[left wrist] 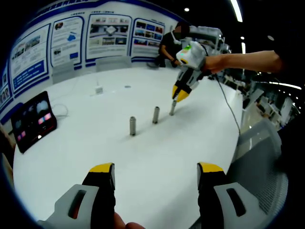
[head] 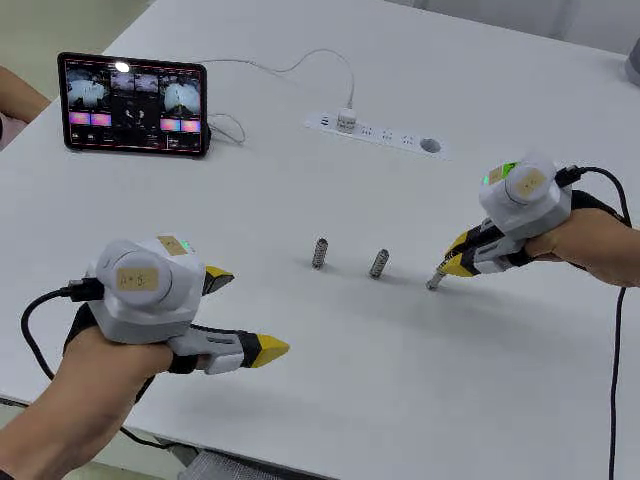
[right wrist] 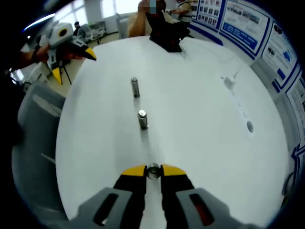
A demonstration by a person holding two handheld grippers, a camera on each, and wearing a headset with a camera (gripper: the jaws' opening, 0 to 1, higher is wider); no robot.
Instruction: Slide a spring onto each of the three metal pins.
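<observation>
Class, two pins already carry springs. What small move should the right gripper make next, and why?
Probably ease the spring straight down, then open: the right gripper is shut on it at the table, in line with two finished pins.

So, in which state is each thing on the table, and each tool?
left tool, open, empty.
right tool, shut on right pin.
left pin, upright, spring on.
middle pin, upright, spring on.
right pin, gripped at its top.
tablet, screen on.
power strip, one charger plugged in.
</observation>
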